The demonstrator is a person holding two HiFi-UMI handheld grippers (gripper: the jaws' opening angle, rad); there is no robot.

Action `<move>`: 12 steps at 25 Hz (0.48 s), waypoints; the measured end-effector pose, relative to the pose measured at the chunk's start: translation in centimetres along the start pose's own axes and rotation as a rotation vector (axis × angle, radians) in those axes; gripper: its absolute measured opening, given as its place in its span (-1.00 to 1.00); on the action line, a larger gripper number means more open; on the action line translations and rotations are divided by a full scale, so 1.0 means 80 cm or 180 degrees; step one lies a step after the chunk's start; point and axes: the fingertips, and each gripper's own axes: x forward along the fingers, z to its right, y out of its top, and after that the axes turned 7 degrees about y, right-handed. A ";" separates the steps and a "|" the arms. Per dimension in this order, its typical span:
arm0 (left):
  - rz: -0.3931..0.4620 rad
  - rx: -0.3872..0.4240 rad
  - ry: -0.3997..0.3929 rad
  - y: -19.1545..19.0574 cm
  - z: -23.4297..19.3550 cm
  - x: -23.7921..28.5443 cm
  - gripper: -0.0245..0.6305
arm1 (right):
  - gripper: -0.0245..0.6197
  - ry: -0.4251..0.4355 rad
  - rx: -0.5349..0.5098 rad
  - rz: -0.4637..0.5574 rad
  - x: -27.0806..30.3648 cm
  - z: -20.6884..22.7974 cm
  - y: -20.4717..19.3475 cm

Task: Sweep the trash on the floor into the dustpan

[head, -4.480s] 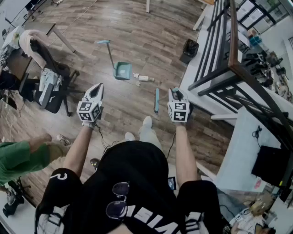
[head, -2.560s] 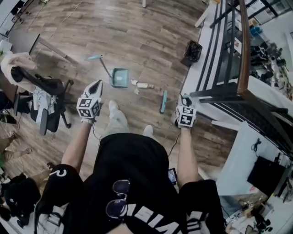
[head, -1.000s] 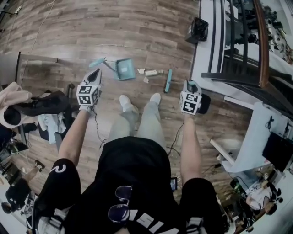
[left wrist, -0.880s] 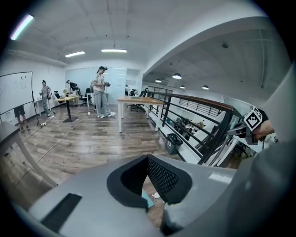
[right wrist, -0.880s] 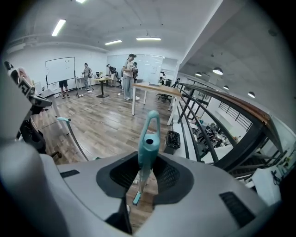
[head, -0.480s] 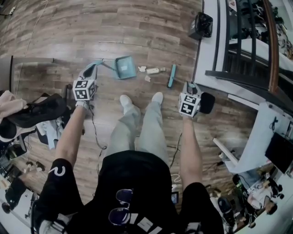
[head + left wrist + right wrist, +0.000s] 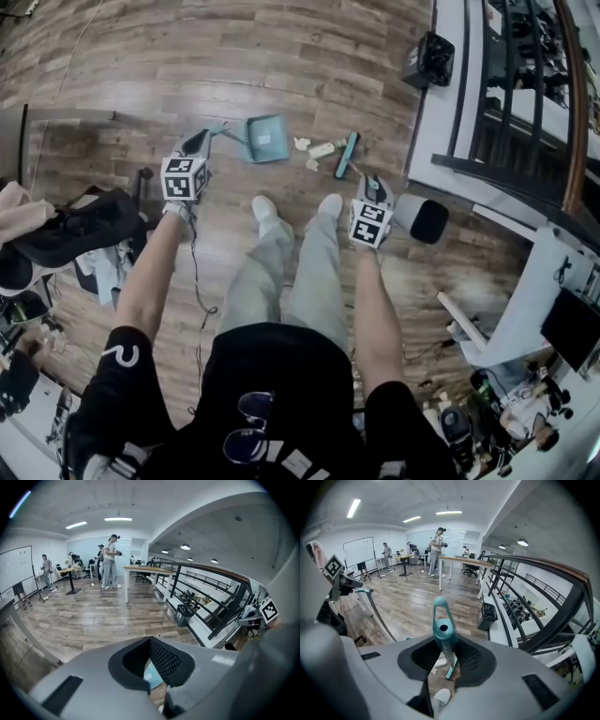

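Observation:
A teal dustpan [image 7: 269, 139] sits on the wood floor, and its long handle [image 7: 217, 129] slants up to the left. Pale scraps of trash [image 7: 321, 149] lie just right of the pan. My left gripper [image 7: 195, 141] is open beside the top of that handle, with nothing between its fingers. Through its jaws [image 7: 151, 667] a corner of the dustpan [image 7: 152, 679] shows. My right gripper [image 7: 368, 180] is shut on the teal broom handle [image 7: 440, 630]. The broom head [image 7: 347, 155] rests on the floor right of the trash.
A black waste bin [image 7: 433, 58] stands by the white raised platform with dark railings [image 7: 487, 122] along the right. A round black object [image 7: 427, 220] lies near my right gripper. An office chair heaped with clothes [image 7: 75, 225] is at the left. My shoes [image 7: 262, 208] are just behind the trash.
I have walked up to the dustpan and trash. The right gripper brought the broom forward beside the trash. The left gripper has closed in on the dustpan handle.

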 end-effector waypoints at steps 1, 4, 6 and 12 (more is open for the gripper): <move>-0.0033 -0.0009 0.0007 -0.004 -0.003 0.001 -0.93 | -0.66 0.0012 0.0000 -0.0008 0.002 -0.007 0.000; -0.0123 -0.0036 0.0006 -0.014 -0.010 0.005 -0.93 | -0.65 0.0070 0.0045 -0.0019 0.007 -0.029 0.003; -0.0130 -0.0044 0.0001 -0.015 -0.013 0.004 -0.93 | -0.65 0.0141 0.0077 -0.0021 0.009 -0.046 0.005; -0.0101 -0.0090 -0.0015 -0.013 -0.015 0.007 -0.93 | -0.64 0.0234 0.0052 -0.0038 0.014 -0.070 0.002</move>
